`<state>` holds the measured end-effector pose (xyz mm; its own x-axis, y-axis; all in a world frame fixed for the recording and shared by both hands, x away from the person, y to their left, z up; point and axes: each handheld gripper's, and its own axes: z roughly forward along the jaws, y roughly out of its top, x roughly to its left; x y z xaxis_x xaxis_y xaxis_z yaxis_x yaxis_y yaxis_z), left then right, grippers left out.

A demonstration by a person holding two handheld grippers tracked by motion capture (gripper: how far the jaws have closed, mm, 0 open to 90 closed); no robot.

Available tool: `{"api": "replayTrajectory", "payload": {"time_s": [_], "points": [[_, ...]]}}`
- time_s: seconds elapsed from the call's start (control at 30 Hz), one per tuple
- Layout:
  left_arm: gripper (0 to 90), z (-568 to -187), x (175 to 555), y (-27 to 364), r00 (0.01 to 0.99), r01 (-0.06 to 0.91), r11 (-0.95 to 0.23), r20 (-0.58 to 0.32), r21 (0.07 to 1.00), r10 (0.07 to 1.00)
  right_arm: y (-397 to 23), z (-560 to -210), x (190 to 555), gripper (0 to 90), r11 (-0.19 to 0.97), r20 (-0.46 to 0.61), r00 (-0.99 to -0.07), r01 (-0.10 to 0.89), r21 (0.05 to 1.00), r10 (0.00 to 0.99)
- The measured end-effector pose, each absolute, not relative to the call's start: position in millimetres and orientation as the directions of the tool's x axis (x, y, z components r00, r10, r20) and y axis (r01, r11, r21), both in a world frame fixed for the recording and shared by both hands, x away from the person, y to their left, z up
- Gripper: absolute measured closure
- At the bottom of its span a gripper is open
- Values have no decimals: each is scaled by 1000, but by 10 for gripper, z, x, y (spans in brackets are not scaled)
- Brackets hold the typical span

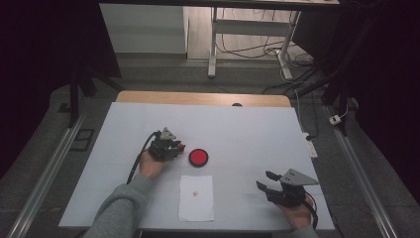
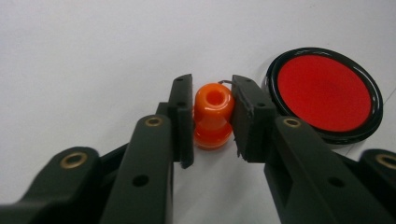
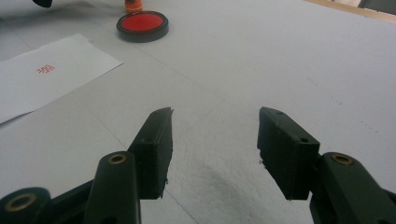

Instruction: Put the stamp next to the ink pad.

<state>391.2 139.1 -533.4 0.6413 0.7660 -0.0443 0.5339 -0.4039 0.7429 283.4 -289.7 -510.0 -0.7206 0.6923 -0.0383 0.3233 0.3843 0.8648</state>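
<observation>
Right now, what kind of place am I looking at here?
Probably a lab or recording workspace: a white table set up with a red ink pad and a stamped paper sheet, dark curtains around it, and loose cables on the floor beyond.

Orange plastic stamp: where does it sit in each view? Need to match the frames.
High view: the orange plastic stamp sits at the tip of the left gripper, just left of the round red ink pad.
Left gripper view: centre, between the jaws.
Right gripper view: top edge, cropped, behind the pad.
Shared landmark: the red ink pad, beside the stamp in every view.
</observation>
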Motion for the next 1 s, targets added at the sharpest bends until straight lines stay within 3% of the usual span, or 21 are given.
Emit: {"api": "replayTrajectory", "payload": {"time_s": [0.5, 0.67, 1.0], "points": [[392, -5070, 3668, 1530, 651, 536, -334, -128, 775, 748, -2899, -5101, 2839, 444, 387, -38, -723, 324, 863, 690], [339, -4968, 3436, 1607, 660, 531, -351, -117, 771, 742, -2927, -5093, 2841, 443, 380, -33, -722, 324, 867, 692], [336, -4899, 2997, 1950, 647, 528, -301, -146, 794, 748, -2932, -5095, 2858, 425, 397, -50, -718, 323, 859, 694]]}}
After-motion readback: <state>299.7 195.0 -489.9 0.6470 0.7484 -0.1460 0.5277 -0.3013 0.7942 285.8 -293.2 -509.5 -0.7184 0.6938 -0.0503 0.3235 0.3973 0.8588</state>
